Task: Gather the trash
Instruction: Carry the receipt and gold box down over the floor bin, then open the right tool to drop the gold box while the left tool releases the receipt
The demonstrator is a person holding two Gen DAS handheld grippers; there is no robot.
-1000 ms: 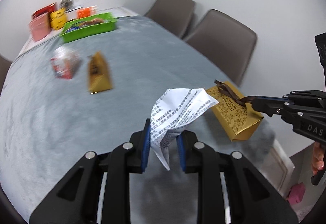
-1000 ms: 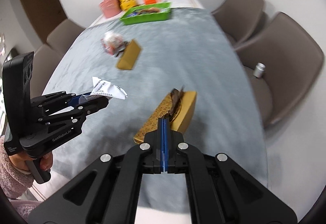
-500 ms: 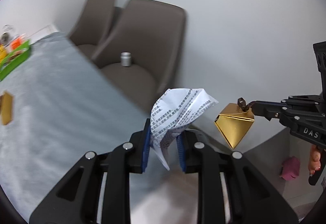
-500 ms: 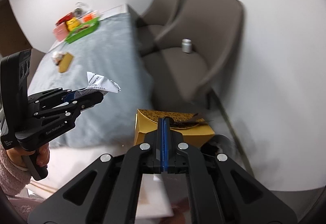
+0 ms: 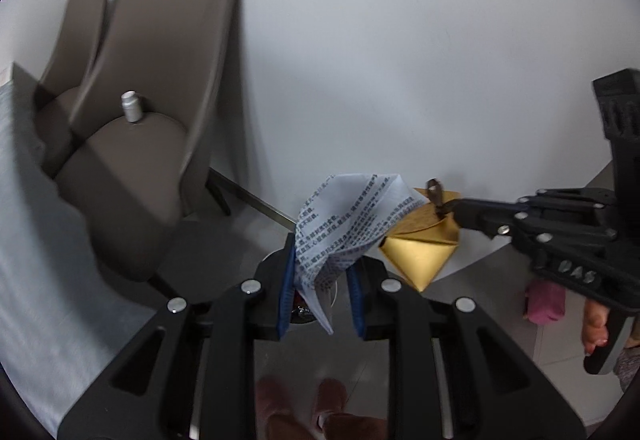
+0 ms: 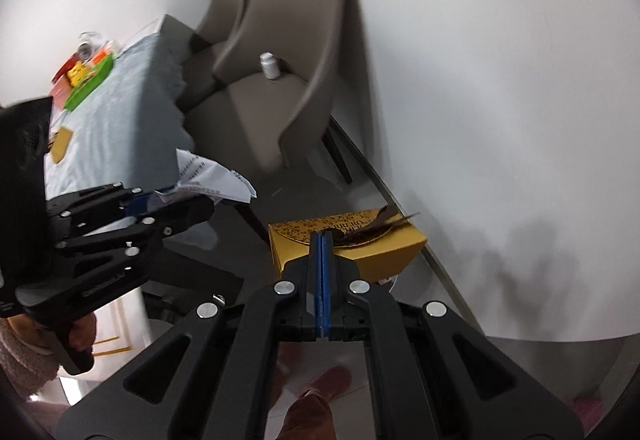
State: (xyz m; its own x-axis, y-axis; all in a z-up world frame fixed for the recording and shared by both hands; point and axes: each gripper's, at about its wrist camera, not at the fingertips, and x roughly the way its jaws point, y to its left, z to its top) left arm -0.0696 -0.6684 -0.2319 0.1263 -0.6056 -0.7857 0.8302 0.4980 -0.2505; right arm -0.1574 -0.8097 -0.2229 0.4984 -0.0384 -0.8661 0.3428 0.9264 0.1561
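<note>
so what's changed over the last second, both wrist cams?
Both hands swung off the table toward the wall: the left gripper carried the printed paper and the right gripper the gold box, hanging by its ribbon, out over the floor beside the chair. Nothing was picked up or released. Both grips are unchanged, and the trash on the table has not moved.

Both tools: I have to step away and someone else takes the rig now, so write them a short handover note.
Left tool: shut on the crumpled printed paper.
Right tool: shut on the brown ribbon of the gold box, which hangs from it.
Both are held off the table, above the floor by the chair.
Done: two pieces picked up.
Left: drop both in a bin, not clearly in view; a small gold box remains on the table.
</note>
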